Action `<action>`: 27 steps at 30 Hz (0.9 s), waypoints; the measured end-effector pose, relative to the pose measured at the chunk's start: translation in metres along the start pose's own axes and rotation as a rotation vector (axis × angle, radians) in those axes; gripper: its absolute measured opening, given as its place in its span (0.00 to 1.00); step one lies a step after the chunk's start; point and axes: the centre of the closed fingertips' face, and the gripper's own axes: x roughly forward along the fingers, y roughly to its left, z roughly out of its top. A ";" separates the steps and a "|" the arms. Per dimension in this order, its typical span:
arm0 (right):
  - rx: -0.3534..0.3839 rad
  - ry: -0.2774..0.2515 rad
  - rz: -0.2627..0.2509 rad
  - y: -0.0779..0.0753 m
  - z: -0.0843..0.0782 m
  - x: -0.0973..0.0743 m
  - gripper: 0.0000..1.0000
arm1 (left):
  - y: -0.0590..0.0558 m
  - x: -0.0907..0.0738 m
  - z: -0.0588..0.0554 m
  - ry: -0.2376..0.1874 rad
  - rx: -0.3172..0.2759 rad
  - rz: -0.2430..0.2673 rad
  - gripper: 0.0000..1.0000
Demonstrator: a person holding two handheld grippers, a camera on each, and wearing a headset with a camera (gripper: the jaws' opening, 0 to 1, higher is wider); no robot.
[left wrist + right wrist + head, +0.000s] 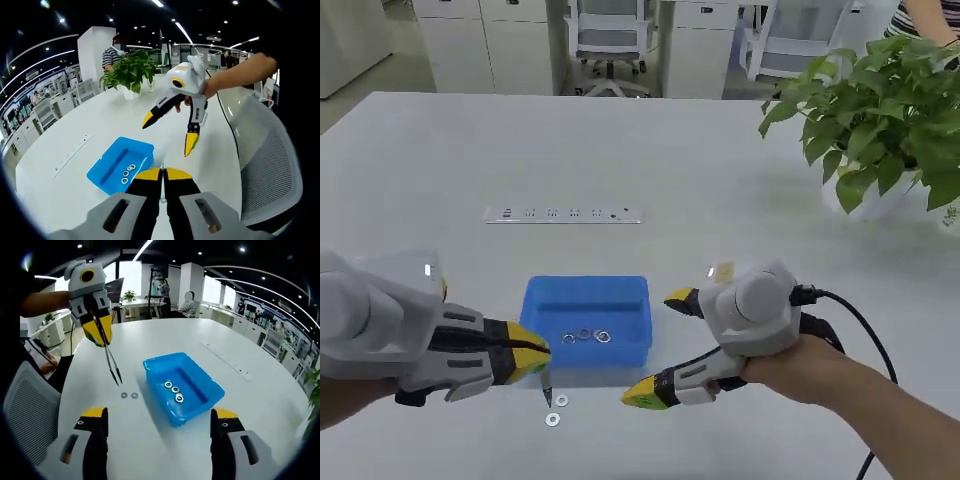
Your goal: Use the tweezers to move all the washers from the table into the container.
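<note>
On the white table (620, 150), near its front edge, stands a blue container (588, 285) with three washers (585, 336) lying together on its floor. Two more washers (129, 395) lie side by side on the table just outside the container, on the side of the person. The left gripper (535, 358) has its jaws pressed together on the upper end of the tweezers (112, 362), which point down toward these two washers. The tips are close above or beside them, but it seems they hold nothing; the view is too small to be sure. The right gripper (660, 348) is at the other side of the container, its jaws spread wide apart and grasping nothing. Further back on the table lies a white power strip (563, 214), and a green plant (880, 110) stands at the far right.
</note>
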 end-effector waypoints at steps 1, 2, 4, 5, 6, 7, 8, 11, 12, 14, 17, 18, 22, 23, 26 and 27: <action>0.006 -0.004 -0.002 0.001 -0.001 -0.001 0.87 | 0.000 0.000 -0.001 0.001 0.000 0.000 0.05; 0.007 -0.007 -0.003 0.001 -0.001 -0.001 0.88 | -0.001 0.001 -0.002 0.000 0.000 -0.001 0.05; 0.017 -0.010 -0.004 0.002 -0.002 -0.001 0.90 | -0.003 0.002 -0.004 -0.001 0.001 -0.004 0.05; 0.021 -0.013 -0.005 0.003 -0.002 -0.001 0.91 | -0.003 0.003 -0.005 0.000 0.002 -0.006 0.05; 0.023 -0.013 -0.007 0.003 -0.003 -0.001 0.92 | -0.004 0.004 -0.006 0.001 0.002 -0.007 0.05; 0.025 -0.018 -0.013 0.003 -0.003 -0.002 0.94 | -0.005 0.005 -0.008 0.000 0.004 -0.009 0.05; 0.026 -0.022 -0.014 0.003 -0.002 -0.002 0.95 | -0.005 0.006 -0.008 0.000 0.004 -0.011 0.05; 0.030 -0.019 -0.015 0.005 -0.005 -0.002 0.98 | -0.006 0.008 -0.009 -0.003 0.002 -0.016 0.05; 0.028 -0.011 -0.014 0.006 -0.007 -0.001 0.98 | -0.007 0.009 -0.010 -0.001 0.002 -0.018 0.05; 0.031 0.002 -0.003 0.009 -0.010 -0.001 0.98 | -0.006 0.010 -0.012 0.000 -0.001 -0.017 0.05; 0.028 0.010 -0.004 0.010 -0.013 -0.001 0.98 | -0.006 0.012 -0.015 0.002 -0.005 -0.017 0.05; 0.030 0.011 -0.004 0.010 -0.014 -0.001 0.98 | -0.006 0.012 -0.015 0.000 -0.007 -0.017 0.05; 0.031 0.029 -0.003 0.011 -0.019 0.001 0.98 | -0.007 0.014 -0.019 0.006 -0.005 -0.019 0.05; 0.032 0.030 -0.002 0.011 -0.019 0.001 0.98 | -0.007 0.015 -0.020 0.006 -0.005 -0.021 0.05; 0.038 0.028 -0.001 0.012 -0.020 0.001 0.98 | -0.007 0.015 -0.021 0.002 -0.006 -0.022 0.05; 0.039 0.028 -0.001 0.012 -0.020 0.001 0.98 | -0.007 0.016 -0.022 0.002 -0.005 -0.022 0.05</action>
